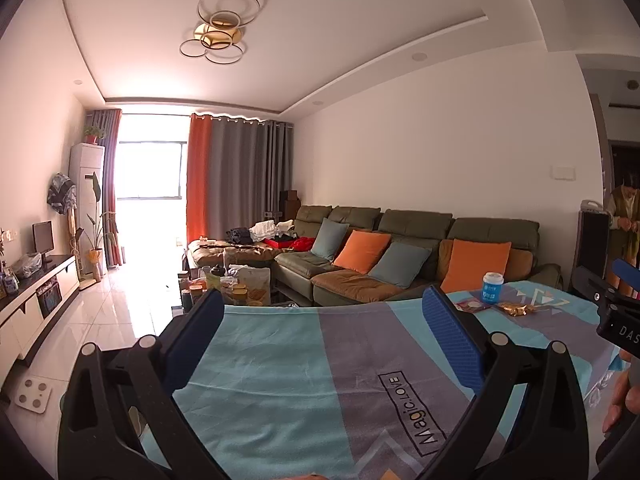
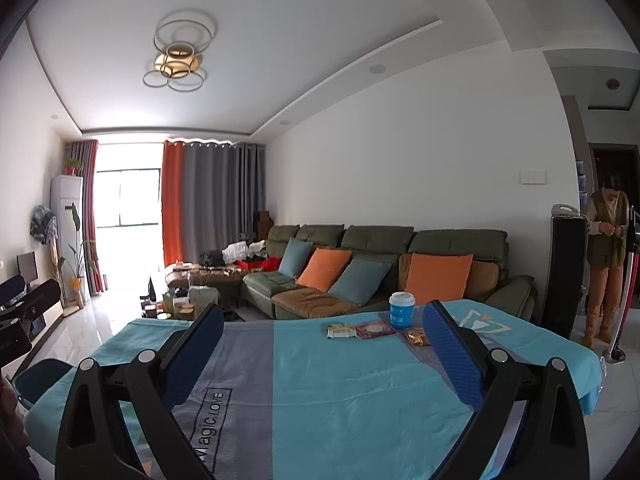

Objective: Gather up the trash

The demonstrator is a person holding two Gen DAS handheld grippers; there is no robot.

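A worktop [image 2: 360, 392] covered in a turquoise and grey cloth printed "Magic.LOVE" fills the lower part of both wrist views. The left tool [image 1: 324, 308] hangs over the near left part of the cloth, its two blue-padded fingers spread wide apart with nothing between them. The right tool [image 2: 324, 320] sits over the near middle of the cloth, its fingers likewise spread and empty.

All the trash lies in a short row near the far edge of the worktop, well ahead of both tools. From left to right in the right wrist view: a pale flat snack packet [image 2: 341, 331]; just beside it a red packet with a round pale picture [image 2: 375, 329]; then a blue paper cup with a white lid [image 2: 402, 309], standing upright a little behind the row; and a crumpled gold wrapper [image 2: 416, 337], close to the inner face of the right tool's right finger.

Beyond the worktop stands a green sofa [image 2: 380, 276] with orange and blue cushions. A person [image 2: 606, 256] stands in a doorway at far right.
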